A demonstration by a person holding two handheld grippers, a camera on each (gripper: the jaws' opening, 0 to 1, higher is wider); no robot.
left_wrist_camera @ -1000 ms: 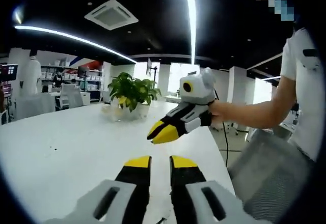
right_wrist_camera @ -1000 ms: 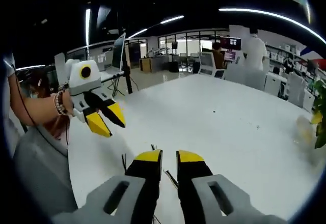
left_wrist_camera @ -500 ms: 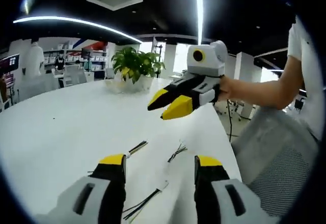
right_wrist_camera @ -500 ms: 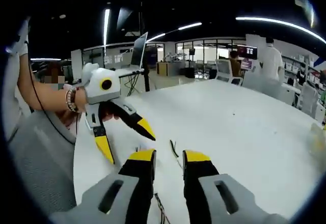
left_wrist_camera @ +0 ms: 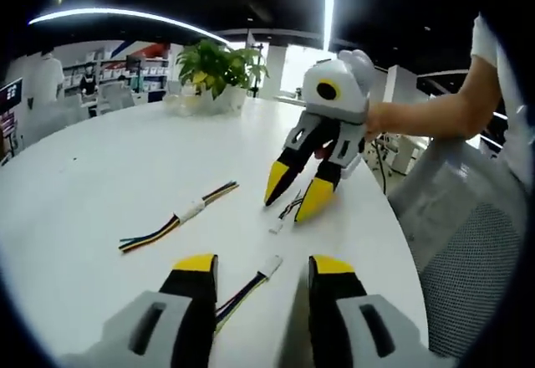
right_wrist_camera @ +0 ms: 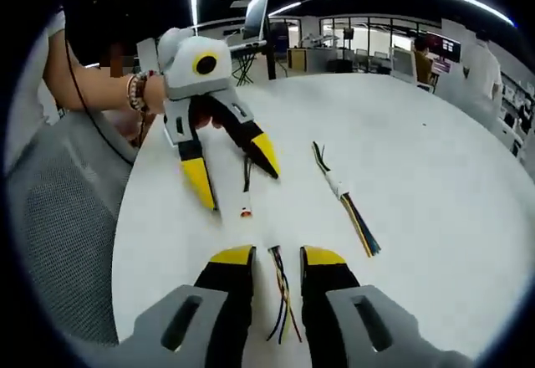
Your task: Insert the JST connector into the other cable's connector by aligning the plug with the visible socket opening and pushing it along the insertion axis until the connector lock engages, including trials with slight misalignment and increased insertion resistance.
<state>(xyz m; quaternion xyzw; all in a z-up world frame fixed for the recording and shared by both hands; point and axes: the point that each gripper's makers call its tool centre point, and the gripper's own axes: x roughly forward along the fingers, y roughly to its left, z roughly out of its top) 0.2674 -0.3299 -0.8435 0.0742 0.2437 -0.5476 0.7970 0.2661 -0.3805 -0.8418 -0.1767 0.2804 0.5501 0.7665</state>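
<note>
Now open hand-held grippers [left_wrist_camera: 255, 263] above cables [left_wrist_camera: 247, 283].

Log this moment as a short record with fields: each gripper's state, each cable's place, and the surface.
left gripper: open, jaws either side of a cable
right gripper: open, jaws either side of a cable
near cable: white connector at its far end, lying between the left gripper's jaws
second cable: multicoloured wires, lying between the right gripper's jaws
joined cable: apart from both grippers, white connector at mid-length
surface: white table
background: potted plant at the table's far edge
mating: not yet begun
</note>
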